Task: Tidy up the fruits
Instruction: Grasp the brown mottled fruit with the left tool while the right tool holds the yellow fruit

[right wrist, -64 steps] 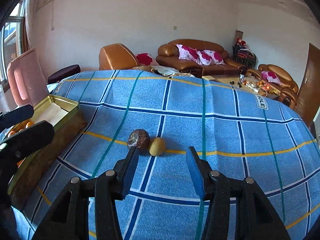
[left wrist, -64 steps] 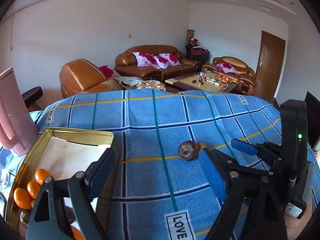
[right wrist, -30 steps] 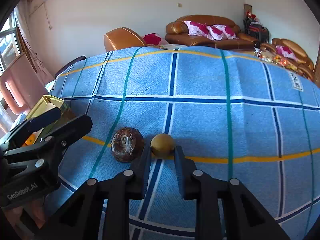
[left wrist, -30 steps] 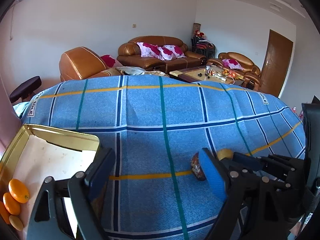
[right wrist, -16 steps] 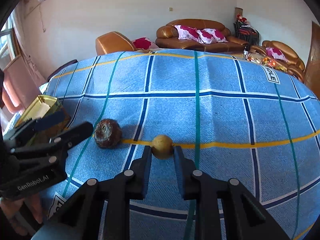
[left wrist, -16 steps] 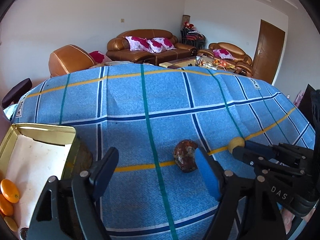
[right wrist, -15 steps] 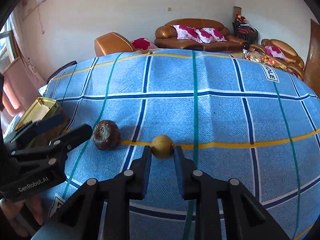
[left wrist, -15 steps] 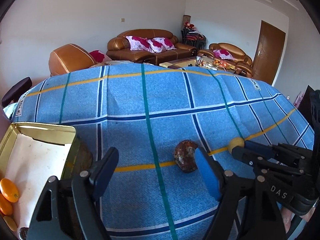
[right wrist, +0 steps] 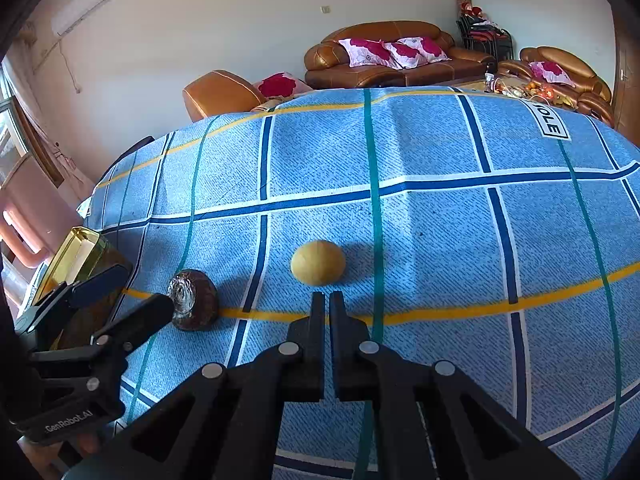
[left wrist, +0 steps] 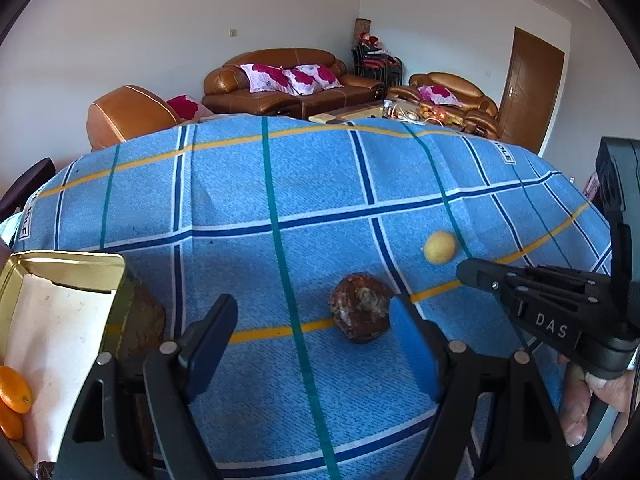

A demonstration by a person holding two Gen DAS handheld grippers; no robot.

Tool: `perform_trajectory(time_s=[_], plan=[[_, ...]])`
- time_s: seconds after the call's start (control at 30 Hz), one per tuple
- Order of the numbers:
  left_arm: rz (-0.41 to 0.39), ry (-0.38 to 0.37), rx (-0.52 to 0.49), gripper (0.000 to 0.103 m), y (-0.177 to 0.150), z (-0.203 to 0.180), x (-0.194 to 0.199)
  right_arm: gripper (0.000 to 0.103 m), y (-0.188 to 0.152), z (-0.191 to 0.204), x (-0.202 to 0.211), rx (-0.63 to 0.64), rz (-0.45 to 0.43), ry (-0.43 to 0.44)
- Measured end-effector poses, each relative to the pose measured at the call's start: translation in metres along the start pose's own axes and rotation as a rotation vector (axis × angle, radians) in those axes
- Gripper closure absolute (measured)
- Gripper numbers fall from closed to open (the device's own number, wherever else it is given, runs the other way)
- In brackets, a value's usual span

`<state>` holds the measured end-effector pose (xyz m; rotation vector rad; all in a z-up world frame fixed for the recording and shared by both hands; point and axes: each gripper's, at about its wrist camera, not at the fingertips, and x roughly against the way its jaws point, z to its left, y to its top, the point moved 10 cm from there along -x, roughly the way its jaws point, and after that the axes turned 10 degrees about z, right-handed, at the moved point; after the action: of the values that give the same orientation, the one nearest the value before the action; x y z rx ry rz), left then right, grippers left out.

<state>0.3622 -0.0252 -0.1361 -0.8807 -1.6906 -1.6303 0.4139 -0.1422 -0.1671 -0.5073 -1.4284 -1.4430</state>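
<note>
Yellow fruit [right wrist: 318, 267] sits free before the right hand-held gripper [right wrist: 325, 300], pinched together on nothing; spread it, then squeeze gently.

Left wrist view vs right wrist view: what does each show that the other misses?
Left wrist only: the gold tin's paper-lined inside with oranges at its near end, the brown door, and a hand on the right gripper's handle.

Right wrist only: the air conditioner, the window, a pink object at the left edge, and the right gripper's own tips shut and empty just short of the yellow fruit.

Both: blue plaid cloth, dark brown fruit, yellow fruit, sofas, and the left gripper, open.
</note>
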Motion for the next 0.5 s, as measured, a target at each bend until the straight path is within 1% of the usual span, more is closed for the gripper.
perform_trajectory(time_s=[0.07,0.1,0.17,0.2,0.23,0.27,0.3,0.33,0.37,0.43,0.5], plan=[[0.007,0.008,-0.017,0.023,0.001,-0.005,-0.002,0.1,0.001,-0.001,0.004,-0.004,-0.016,-0.001],[0.02,0.008,-0.027,0.023,0.002,-0.008,-0.005,0.1,0.0,-0.006,0.007,-0.01,-0.026,-0.018],[0.052,0.005,-0.046,0.023,0.002,-0.017,-0.014,0.097,0.001,-0.01,0.011,-0.027,-0.043,-0.039],[0.076,0.004,-0.062,0.023,0.002,-0.023,-0.019,0.09,0.001,-0.011,0.012,-0.032,-0.049,-0.043],[0.098,0.015,-0.076,0.024,0.0,-0.025,-0.024,0.078,0.0,-0.012,0.013,-0.034,-0.053,-0.047],[0.11,0.022,-0.079,0.032,-0.001,-0.025,-0.026,0.071,0.001,-0.012,0.014,-0.033,-0.056,-0.046],[0.117,0.012,-0.074,0.04,-0.001,-0.025,-0.027,0.06,0.001,-0.011,0.015,-0.03,-0.061,-0.043],[0.127,-0.02,-0.065,0.054,-0.002,-0.025,-0.028,0.058,0.002,-0.01,0.015,-0.026,-0.065,-0.044],[0.124,-0.033,-0.051,0.06,-0.001,-0.023,-0.027,0.057,0.003,-0.008,0.014,-0.021,-0.065,-0.045],[0.117,-0.06,-0.024,0.06,-0.001,-0.019,-0.026,0.051,0.005,-0.005,0.012,-0.016,-0.063,-0.048],[0.107,-0.088,-0.006,0.06,0.0,-0.016,-0.023,0.05,0.009,-0.002,0.012,-0.005,-0.075,-0.042]])
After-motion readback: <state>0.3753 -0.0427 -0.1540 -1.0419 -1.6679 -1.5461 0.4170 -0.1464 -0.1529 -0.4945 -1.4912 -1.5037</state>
